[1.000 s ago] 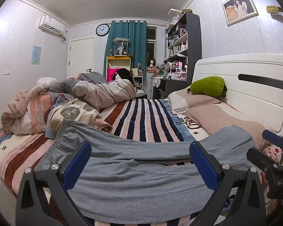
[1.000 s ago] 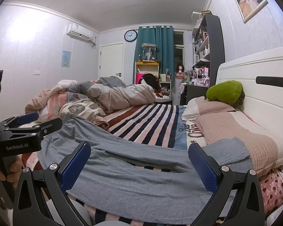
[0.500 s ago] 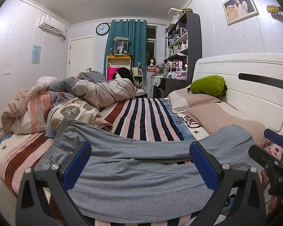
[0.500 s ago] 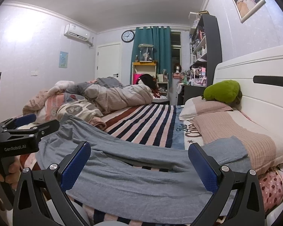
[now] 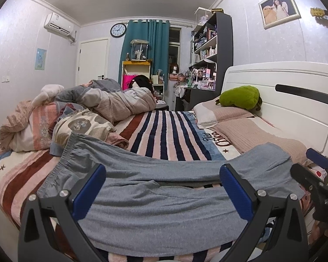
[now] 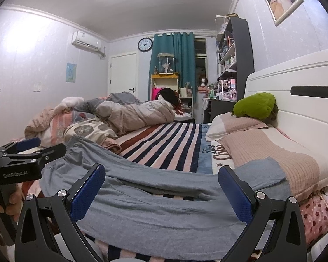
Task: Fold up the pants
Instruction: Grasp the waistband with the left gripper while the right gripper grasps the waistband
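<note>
Grey pants (image 5: 159,198) lie spread across the near edge of the striped bed, waistband (image 5: 63,159) at the left, leg ends (image 5: 271,159) at the right against a pillow. They also show in the right wrist view (image 6: 164,207). My left gripper (image 5: 163,192) is open and empty, just in front of the pants. My right gripper (image 6: 161,193) is open and empty, also at the near edge. The right gripper shows at the right edge of the left wrist view (image 5: 317,174); the left gripper shows at the left of the right wrist view (image 6: 26,152).
A heap of quilts and clothes (image 5: 61,118) fills the bed's far left. Pink pillows (image 5: 258,135) and a green plush (image 5: 240,97) lie along the white headboard (image 5: 284,100) at the right. A striped blanket (image 5: 164,131) covers the middle of the bed.
The right wrist view has dropped slightly and shifted right, toward the leg ends. The left view is almost unchanged. Both grippers stay open and the pants have not moved.
</note>
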{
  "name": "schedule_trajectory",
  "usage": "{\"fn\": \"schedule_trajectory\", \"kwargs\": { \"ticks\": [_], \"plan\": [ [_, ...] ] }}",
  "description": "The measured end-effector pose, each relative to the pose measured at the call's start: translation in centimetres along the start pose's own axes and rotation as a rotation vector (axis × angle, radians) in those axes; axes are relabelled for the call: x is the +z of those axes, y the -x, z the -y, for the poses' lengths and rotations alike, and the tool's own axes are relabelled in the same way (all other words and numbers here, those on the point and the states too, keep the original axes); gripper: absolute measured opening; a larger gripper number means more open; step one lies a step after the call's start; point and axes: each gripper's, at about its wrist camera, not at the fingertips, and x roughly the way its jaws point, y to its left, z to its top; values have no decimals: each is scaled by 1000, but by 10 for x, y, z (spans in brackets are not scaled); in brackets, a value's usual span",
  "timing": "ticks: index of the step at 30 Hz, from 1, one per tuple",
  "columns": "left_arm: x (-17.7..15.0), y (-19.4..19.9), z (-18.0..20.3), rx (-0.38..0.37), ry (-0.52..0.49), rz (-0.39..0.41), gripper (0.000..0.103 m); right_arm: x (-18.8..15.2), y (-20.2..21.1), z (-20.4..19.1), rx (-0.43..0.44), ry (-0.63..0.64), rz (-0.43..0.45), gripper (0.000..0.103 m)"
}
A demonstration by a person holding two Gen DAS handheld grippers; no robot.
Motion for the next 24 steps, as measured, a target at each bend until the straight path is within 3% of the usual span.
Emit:
{"fn": "schedule_trajectory", "kwargs": {
  "ticks": [5,9,13,17,24],
  "plan": [
    [-6,-10,-13,-6,15,-46,102,-3,1,6,21,-58,5,102],
    [-20,-24,-31,14,40,-97,102,-14,-11,15,35,-95,-42,102],
    [-35,-38,-53,23,84,-151,102,-35,-29,29,27,-133,-141,101],
    [-63,-61,-92,65,179,-250,102,-68,-50,48,4,-197,-275,86],
    [-101,-82,-148,178,269,-360,102,-126,-66,79,-38,-301,-448,84]
  ]
}}
